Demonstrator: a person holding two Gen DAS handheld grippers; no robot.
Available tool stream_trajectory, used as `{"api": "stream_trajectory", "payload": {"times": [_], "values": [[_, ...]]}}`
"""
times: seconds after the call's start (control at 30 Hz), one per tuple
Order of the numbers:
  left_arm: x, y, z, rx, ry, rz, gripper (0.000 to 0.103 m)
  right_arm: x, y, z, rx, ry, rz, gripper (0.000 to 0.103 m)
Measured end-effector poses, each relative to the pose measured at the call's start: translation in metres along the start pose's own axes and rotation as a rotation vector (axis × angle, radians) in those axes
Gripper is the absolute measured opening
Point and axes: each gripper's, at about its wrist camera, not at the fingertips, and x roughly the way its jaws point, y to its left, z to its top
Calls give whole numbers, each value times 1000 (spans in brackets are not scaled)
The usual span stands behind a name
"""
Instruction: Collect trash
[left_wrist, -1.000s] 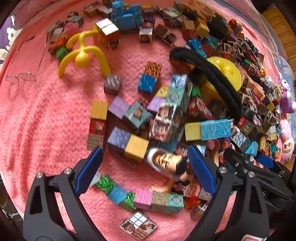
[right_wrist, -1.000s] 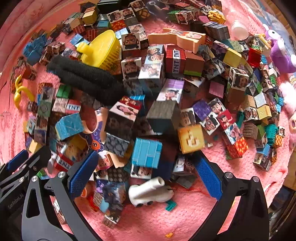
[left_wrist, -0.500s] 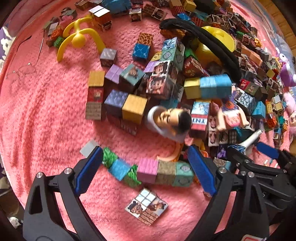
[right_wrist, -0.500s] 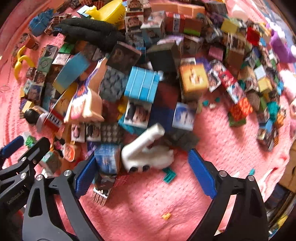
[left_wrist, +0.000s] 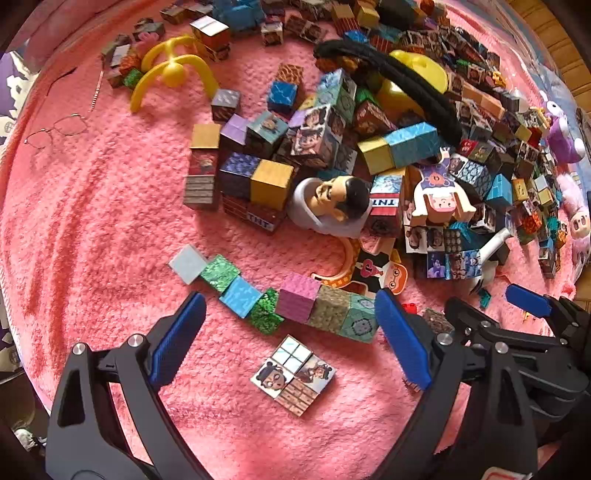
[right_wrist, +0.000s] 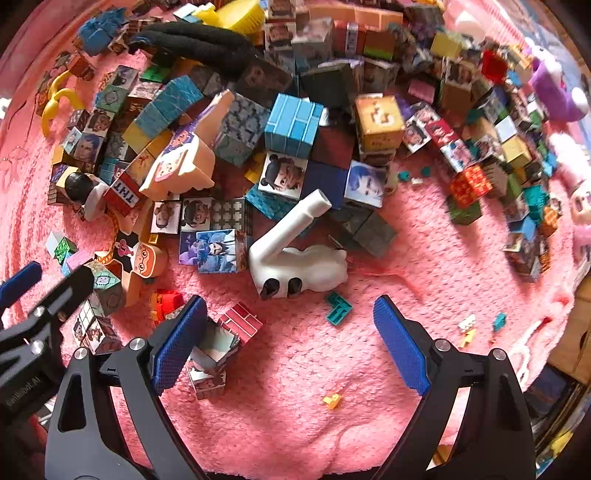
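Observation:
A heap of printed paper cubes (left_wrist: 317, 136) covers a pink fuzzy blanket (left_wrist: 92, 229). My left gripper (left_wrist: 291, 332) is open over a row of joined cubes (left_wrist: 295, 301), with a flat picture card (left_wrist: 293, 374) below it. A toy head in a white cup (left_wrist: 332, 206) lies beyond. My right gripper (right_wrist: 290, 339) is open just short of a white plastic toy (right_wrist: 295, 258) with a tube sticking up. A small teal piece (right_wrist: 338, 308) lies between its fingers, and a cube (right_wrist: 212, 354) rests against the left finger (right_wrist: 177, 343).
A black band (left_wrist: 399, 81) drapes over a yellow plastic toy (left_wrist: 421, 74). A yellow curved toy (left_wrist: 171, 70) and wire glasses (left_wrist: 57, 129) lie at the far left. Plush toys (left_wrist: 561, 136) sit at the right edge. Small crumbs (right_wrist: 332, 400) dot the near blanket.
Both grippers have drawn back toward the near edge of the blanket, so the cube heap sits farther away. Several cubes and the white toy have shifted. Both stayed open.

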Motion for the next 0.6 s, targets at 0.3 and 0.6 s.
{"api": "stream_trajectory", "payload": {"times": [0.3,0.6], "values": [[0,2,8,25,10,7,89,-5,8,6,27,-34,14,90],[19,24,21,-33,41,49,89,7,42,43,7,-25,15,90]]}}
